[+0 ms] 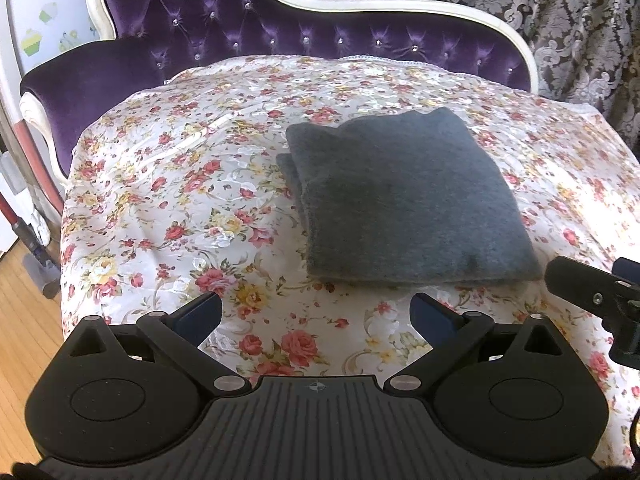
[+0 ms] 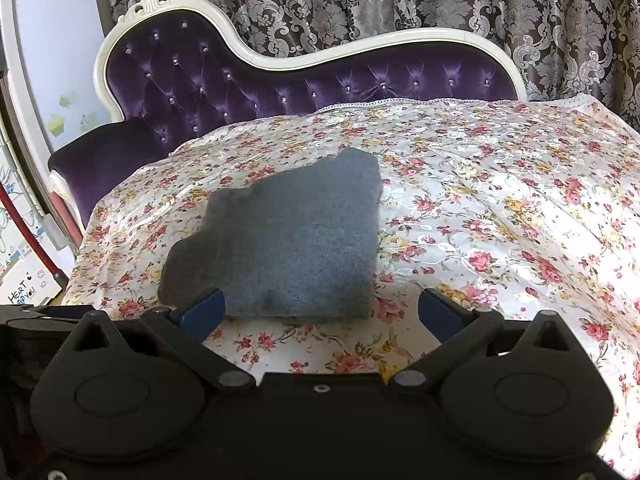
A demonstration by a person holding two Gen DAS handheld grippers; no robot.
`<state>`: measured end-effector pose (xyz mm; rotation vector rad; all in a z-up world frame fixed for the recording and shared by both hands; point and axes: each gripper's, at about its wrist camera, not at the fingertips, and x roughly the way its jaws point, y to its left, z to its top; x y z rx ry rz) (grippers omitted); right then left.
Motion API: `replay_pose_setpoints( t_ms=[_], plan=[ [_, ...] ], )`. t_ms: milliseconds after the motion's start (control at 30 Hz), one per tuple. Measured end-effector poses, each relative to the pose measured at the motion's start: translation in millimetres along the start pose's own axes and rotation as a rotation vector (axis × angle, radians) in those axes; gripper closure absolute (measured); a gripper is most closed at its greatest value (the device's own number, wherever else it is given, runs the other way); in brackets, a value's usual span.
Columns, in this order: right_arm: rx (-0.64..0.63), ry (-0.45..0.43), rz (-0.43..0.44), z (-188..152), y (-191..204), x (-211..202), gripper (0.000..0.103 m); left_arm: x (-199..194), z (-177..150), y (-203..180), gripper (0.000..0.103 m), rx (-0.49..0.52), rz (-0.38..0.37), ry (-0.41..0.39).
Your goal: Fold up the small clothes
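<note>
Both claws empty, jaws spread wide: left gripper (image 1: 316, 314) and right gripper (image 2: 320, 312) hover just short of the near edge of the grey garment (image 1: 404, 200), touching nothing. We find the garment already folded into a thick pad, lying mid-way on the floral cover (image 1: 168, 184) of the purple sofa (image 1: 192, 28). Layers stagger at its left edge. We judge squaring remains: pinch all layers together at the corners, lift low, avoid dragging the slippery cover.
</note>
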<state>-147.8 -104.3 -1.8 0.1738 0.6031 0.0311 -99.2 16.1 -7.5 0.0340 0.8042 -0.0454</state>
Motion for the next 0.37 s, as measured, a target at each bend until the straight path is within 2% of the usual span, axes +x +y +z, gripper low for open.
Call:
replay_pose_setpoints(
  t_ms=[367],
  plan=[
    [0.010, 0.005, 0.000, -3.0, 0.2, 0.3, 0.000, -1.2, -1.3, -4.2, 0.001, 0.010, -0.003, 0.000]
  ],
)
